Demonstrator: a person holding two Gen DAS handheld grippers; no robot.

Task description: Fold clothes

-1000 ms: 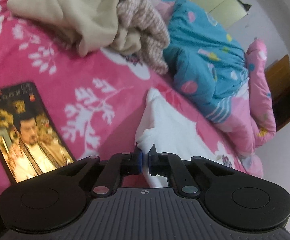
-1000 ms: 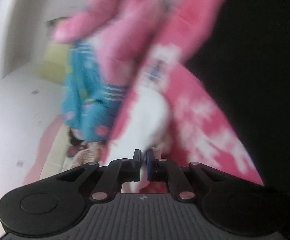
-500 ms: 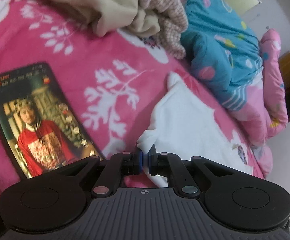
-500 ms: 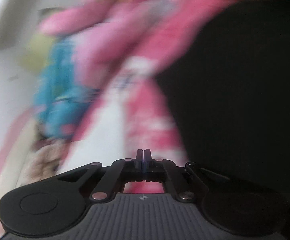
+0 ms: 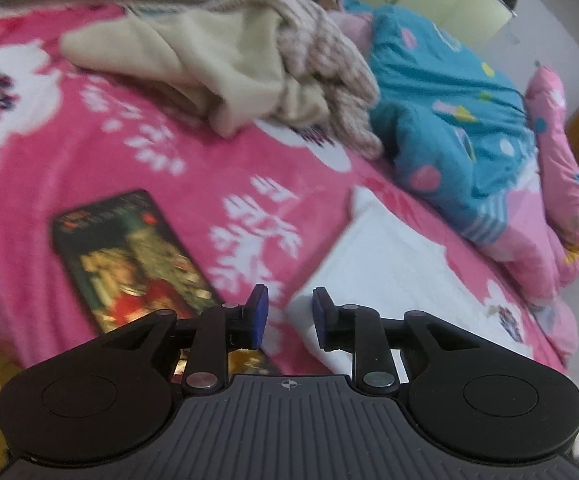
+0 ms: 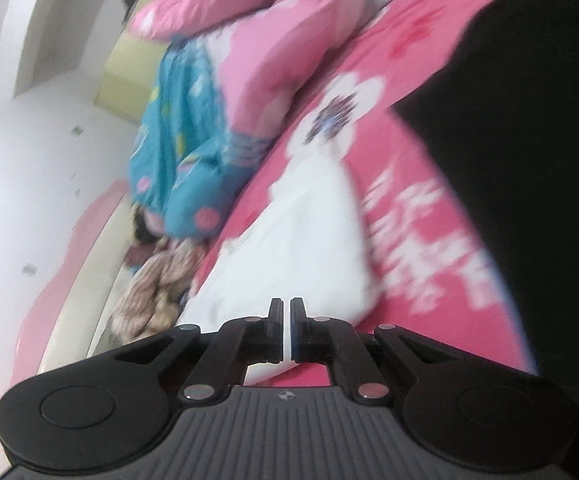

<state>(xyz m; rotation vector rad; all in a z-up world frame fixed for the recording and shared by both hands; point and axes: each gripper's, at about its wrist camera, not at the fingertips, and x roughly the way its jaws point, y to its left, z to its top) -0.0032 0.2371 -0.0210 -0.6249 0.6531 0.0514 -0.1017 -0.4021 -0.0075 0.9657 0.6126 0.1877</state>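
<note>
Gaping left gripper (image 5: 287, 316), seemingly empty

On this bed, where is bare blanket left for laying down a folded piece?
Bare pink blanket lies between the phone, the white garment and the beige clothes pile; a narrower strip runs between phone and white garment. The far side is crowded by the pile and the blue quilt.

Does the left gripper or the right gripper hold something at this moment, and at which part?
The left gripper is open and holds nothing; the white garment lies flat ahead. The right gripper is nearly shut, and a hold cannot be told.
</note>
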